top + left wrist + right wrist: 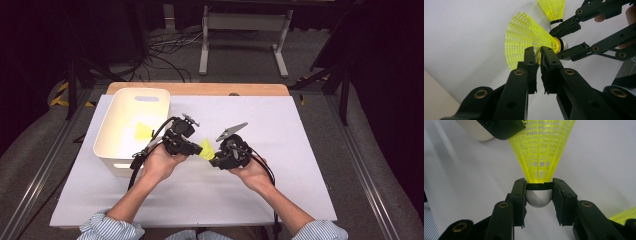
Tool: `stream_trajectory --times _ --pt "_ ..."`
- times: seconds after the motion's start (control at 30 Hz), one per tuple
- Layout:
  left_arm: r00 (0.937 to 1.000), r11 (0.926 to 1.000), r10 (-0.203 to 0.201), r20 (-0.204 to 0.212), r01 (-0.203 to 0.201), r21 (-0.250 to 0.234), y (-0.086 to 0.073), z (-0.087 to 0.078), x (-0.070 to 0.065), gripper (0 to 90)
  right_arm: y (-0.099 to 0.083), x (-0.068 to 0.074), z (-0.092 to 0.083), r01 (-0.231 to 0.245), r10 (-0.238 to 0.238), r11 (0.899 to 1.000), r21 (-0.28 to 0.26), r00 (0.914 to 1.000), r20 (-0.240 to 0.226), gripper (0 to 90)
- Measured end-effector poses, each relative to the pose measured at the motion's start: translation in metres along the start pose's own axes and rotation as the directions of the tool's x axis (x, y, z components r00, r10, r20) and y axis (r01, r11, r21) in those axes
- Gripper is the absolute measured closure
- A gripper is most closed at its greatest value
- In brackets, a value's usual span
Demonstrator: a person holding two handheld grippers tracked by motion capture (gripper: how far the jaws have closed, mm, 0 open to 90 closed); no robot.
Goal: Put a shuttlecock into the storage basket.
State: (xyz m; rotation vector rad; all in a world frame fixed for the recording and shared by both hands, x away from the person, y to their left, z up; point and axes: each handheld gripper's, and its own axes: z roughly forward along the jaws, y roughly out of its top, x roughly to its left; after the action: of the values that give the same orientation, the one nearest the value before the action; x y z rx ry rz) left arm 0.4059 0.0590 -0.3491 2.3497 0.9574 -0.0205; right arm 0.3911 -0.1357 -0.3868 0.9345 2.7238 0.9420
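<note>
Two grippers meet on one yellow shuttlecock (205,148) above the white table (300,150), beside the bin (107,150). Left gripper (537,52) pinches its skirt, which may crush. Right gripper (539,185) clamps the rounded cap (538,198), which could slip.

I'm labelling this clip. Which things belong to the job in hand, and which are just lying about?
In hand, likely:
- yellow shuttlecock, cork clamped by the right gripper, skirt pinched by the left gripper
- white bin, perhaps its destination

Lying about:
- shuttlecock in the bin
- spare shuttlecock beyond the grippers
</note>
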Motion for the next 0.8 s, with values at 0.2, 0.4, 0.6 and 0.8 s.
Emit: stream_trajectory --times 0.2,0.4,0.6,0.8 --pt "0.9998 0.9998 0.019 0.005 -0.019 -0.004 0.0001 -0.0011 -0.0015 88.3 -0.0005 0.0 0.0005 0.004 -0.004 1.0 -0.012 0.9999 0.011 64.3" --pt "0.9997 0.9997 0.024 0.01 -0.024 -0.002 0.001 -0.0018 -0.0032 89.2 -0.001 -0.0002 0.0015 0.011 -0.011 1.0 -0.016 0.9998 0.017 63.9" --pt "0.9993 0.9995 0.033 0.019 -0.033 -0.001 0.0026 -0.0032 -0.0054 89.4 -0.0015 -0.0004 0.0025 0.012 -0.011 1.0 -0.025 0.9997 0.024 62.2" --pt "0.9987 0.9992 0.041 0.031 -0.041 0.0 0.0051 -0.0023 -0.0091 89.5 -0.0029 -0.0009 0.003 0.004 -0.003 0.999 -0.032 0.9996 0.028 57.5"
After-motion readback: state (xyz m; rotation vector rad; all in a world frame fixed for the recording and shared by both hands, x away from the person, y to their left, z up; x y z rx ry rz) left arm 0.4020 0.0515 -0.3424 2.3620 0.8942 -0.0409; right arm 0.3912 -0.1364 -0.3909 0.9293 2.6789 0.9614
